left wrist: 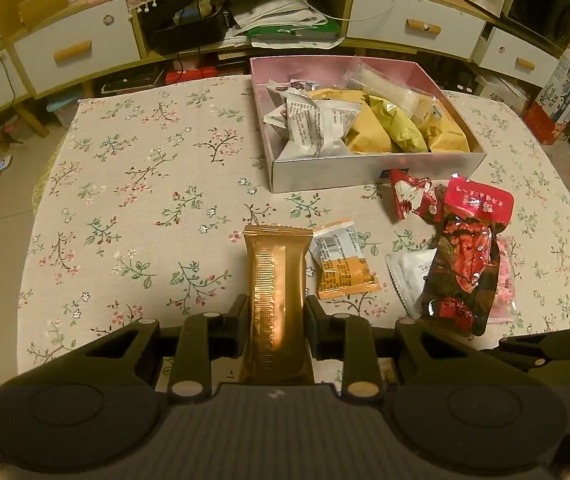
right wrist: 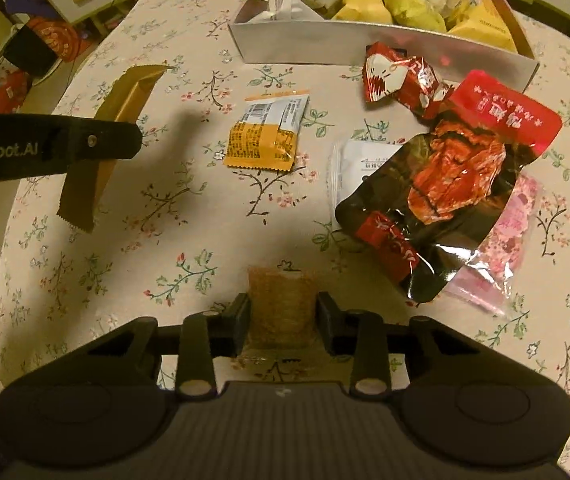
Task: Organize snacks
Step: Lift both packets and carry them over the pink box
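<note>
The left gripper (left wrist: 276, 322) is clamped on a long gold foil bar (left wrist: 277, 300), glossy, ribbed down its middle and saw-toothed at its ends; the right wrist view shows that bar (right wrist: 101, 152) lifted clear of the surface (left wrist: 133, 200), a rounded top under a matte cloth printed with small flower sprigs. The left half of the cloth lies bare out to its curved edge, with floor beyond. Just right of the bar lies a flat orange and white sachet (left wrist: 343, 260) with a crimped seam. The right gripper (right wrist: 283, 314) has its pads pressed on a small clear packet of coarse brown crumbly snack (right wrist: 279, 306), near the close edge of the surface; only the right wrist view shows it. Further right a heap crowds together: a crinkled red and white wrapper (right wrist: 395, 74), a white packet (right wrist: 359, 164) under a shiny dark pouch with a red header (right wrist: 457, 176), and a pink speckled bag (right wrist: 513, 224) beneath that. At the far side stands a shallow rectangular box (left wrist: 365, 172), silver outside and pink inside, filled with white, yellow and gold wrapped snacks; a narrow strip of cloth separates its near wall from the heap.
</note>
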Tool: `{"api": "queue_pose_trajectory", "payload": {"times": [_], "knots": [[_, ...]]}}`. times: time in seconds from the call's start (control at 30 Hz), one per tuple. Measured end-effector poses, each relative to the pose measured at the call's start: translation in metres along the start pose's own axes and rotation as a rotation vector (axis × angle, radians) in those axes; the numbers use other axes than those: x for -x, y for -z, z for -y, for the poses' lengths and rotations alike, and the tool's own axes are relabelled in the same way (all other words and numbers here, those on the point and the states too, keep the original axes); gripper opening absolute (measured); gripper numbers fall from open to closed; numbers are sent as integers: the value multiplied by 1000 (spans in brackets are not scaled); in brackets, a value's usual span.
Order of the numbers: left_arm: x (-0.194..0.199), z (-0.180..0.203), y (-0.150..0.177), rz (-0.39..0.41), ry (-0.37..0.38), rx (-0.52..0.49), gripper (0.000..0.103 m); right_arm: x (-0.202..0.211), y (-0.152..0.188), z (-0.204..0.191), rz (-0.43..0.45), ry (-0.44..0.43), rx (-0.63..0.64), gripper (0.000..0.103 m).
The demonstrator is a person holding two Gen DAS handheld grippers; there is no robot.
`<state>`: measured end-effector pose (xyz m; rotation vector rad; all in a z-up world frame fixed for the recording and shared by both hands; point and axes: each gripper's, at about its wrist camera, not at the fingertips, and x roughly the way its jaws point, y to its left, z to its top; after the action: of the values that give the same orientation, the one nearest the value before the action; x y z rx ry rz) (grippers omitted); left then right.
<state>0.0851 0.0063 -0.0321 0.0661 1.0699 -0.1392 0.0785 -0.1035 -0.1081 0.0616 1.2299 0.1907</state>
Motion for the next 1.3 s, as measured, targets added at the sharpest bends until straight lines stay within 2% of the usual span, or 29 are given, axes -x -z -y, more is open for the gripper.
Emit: {"api": "queue_pose_trajectory", "payload": {"times": [0.3,0.47,0.63,1.0,1.3], "knots": [[3,-1,-2,18,4,15,33,16,-4,-3,52,-20,13,32],[8,-2,-4,40,10,28,33,27,-8,-2,78,-58,-4,32],[13,-2,-8,64,21,44,33,43,-18,6,135,-78,-31,32],[22,-5,-27,121,60,97,33,79,-48,64,263,-51,-151,32],[15,-2,-62,161,79,125,34,87,-74,104,341,-17,-214,32]]}}
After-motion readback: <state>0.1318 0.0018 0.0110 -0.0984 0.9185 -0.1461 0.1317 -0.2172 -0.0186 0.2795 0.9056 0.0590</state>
